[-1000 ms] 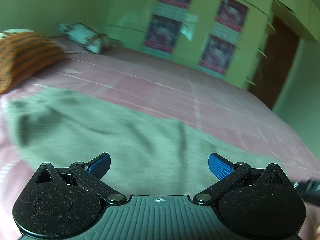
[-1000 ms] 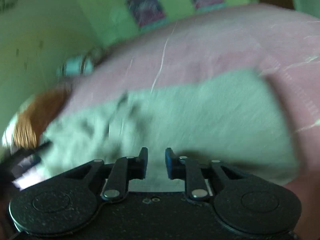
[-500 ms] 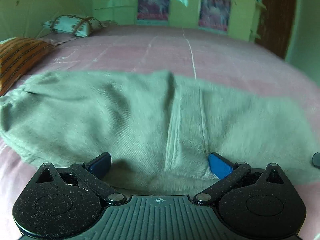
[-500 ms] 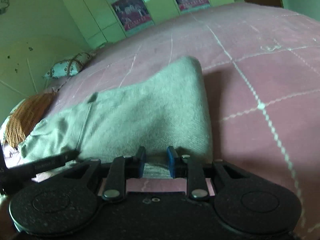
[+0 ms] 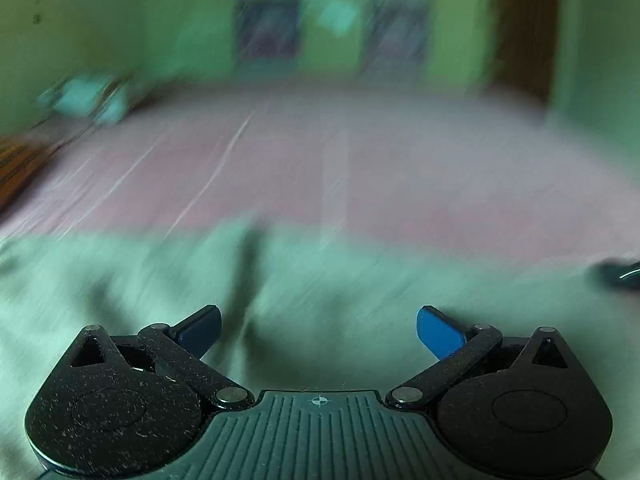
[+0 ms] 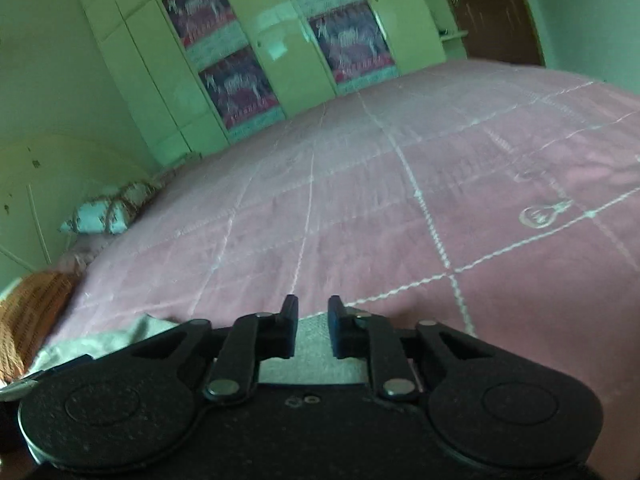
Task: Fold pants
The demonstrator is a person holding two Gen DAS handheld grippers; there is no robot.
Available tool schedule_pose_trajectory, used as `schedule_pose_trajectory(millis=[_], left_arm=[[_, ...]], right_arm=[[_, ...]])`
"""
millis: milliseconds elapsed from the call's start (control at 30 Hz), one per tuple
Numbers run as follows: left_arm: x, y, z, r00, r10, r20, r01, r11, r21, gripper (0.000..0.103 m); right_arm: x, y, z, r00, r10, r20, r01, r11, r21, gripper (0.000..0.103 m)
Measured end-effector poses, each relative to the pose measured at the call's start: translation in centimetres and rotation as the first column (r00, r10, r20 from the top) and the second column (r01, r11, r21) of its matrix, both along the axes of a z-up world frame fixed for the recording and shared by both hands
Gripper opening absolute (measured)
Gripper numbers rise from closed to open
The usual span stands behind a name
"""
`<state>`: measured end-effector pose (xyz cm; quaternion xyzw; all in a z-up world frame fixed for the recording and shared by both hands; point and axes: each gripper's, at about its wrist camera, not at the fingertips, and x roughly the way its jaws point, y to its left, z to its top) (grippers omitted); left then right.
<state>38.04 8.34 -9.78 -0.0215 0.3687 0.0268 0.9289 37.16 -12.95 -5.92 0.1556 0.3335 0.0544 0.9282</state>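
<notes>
While left tongs (image 5: 319, 330) gape, pants (image 5: 160, 280) lie beneath.

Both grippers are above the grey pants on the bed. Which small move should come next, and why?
Probably lower the left gripper onto the pants and close: its fingers are wide apart with cloth between them, nothing gripped. The right gripper sits nearly shut at the cloth's edge.

Green wardrobe (image 6: 248, 40) behind pink bed (image 6: 400, 200)
</notes>
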Motion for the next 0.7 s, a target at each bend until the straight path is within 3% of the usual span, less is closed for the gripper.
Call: schedule_pose_trajectory(millis=[33,133,200,233,333,533,633,700], left_arm=[[-0.2,1.0,-0.6,1.0,0.021,0.016,-0.02,0.998,-0.068,0.103],[-0.7,1.5,-0.4,0.999,0.043,0.022,-0.041,0.996,-0.082,0.103],[-1.7,2.5,0.4,0.997,0.073,0.033,-0.068,0.99,-0.122,0.103],[-3.0,3.5,0.9,0.994,0.089,0.064,-0.078,0.986,-0.149,0.103],[-7.0,7.0,1.8,0.985,0.136,0.11,-0.107,0.966,-0.237,0.103],[-13.9,15.7,2.3,0.963,0.241,0.122,-0.203,0.944,-0.26,0.103],[-16.8,20.5,1.8,0.946,0.306,0.11,-0.266,0.922,-0.28,0.103],[-17.6,24.4,0.4,0.926,0.368,0.085,-0.322,0.886,-0.333,0.103]], right_arm=[[0.8,-0.1,-1.4,0.997,0.018,-0.08,-0.018,1.0,-0.001,0.004],[1.2,0.1,-1.6,0.996,0.046,-0.078,-0.047,0.999,-0.002,0.004],[-0.3,-0.2,-0.4,0.999,0.05,-0.011,-0.05,0.999,0.004,0.006],[-1.5,-0.4,0.4,0.998,0.054,0.024,-0.055,0.998,0.021,0.014],[-5.7,-0.9,1.5,0.99,0.068,0.12,-0.072,0.997,0.028,0.016],[-11.1,0.2,0.9,0.989,0.106,0.099,-0.112,0.992,0.052,0.016],[-12.2,1.3,1.3,0.991,0.109,0.076,-0.115,0.991,0.069,0.018],[-12.6,2.3,1.5,0.99,0.12,0.07,-0.125,0.99,0.067,0.018]])
